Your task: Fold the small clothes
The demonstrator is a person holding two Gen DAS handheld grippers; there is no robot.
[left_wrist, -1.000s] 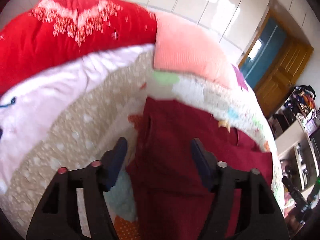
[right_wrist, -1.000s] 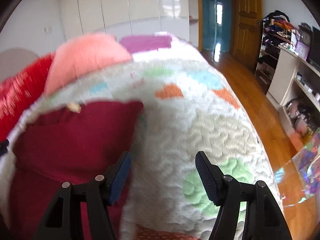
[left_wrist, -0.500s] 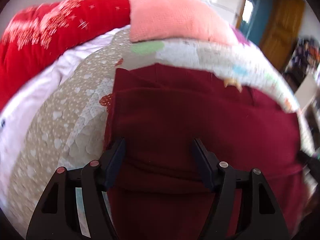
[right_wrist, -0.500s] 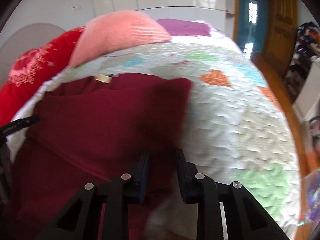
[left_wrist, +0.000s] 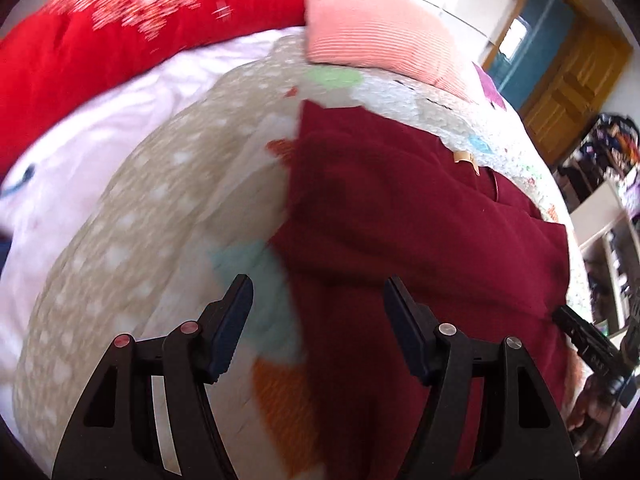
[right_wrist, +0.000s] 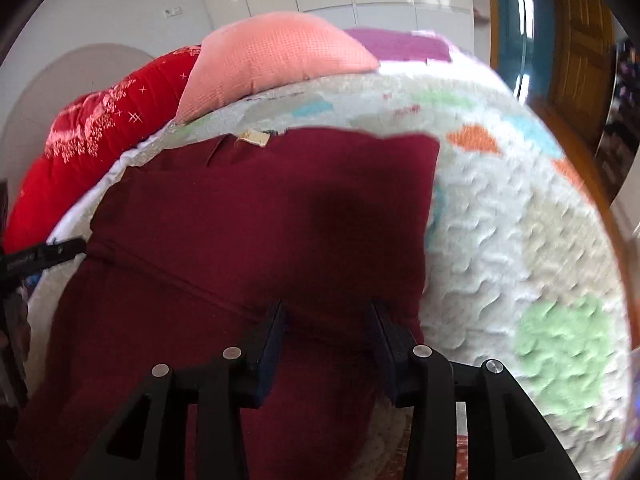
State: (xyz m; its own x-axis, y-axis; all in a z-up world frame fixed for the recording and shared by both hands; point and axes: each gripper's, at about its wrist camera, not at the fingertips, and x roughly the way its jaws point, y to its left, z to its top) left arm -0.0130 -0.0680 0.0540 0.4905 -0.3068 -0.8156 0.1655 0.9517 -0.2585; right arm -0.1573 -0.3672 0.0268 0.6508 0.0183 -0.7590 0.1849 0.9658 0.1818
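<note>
A dark red garment (left_wrist: 420,216) lies spread on the patterned quilt (left_wrist: 168,216) of a bed, with a small tan label near its far edge. It also shows in the right wrist view (right_wrist: 256,232). My left gripper (left_wrist: 318,300) is open and hovers over the garment's left edge, one finger over the quilt, one over the cloth. My right gripper (right_wrist: 326,320) is partly open, its jaws over the garment's lower right part, with cloth between them but not pinched. The right gripper's tip (left_wrist: 580,336) shows at the garment's right edge in the left wrist view.
A red pillow (left_wrist: 120,28) and a pink pillow (left_wrist: 376,36) lie at the head of the bed. A white sheet (left_wrist: 100,128) lies left of the quilt. A wooden door (left_wrist: 568,80) and shelves (left_wrist: 612,240) stand to the right. White wardrobes are behind the bed.
My right gripper, nearly closed half a second ago, has opened wider over the garment. My left gripper has shifted left, from over the cloth to its left edge.
</note>
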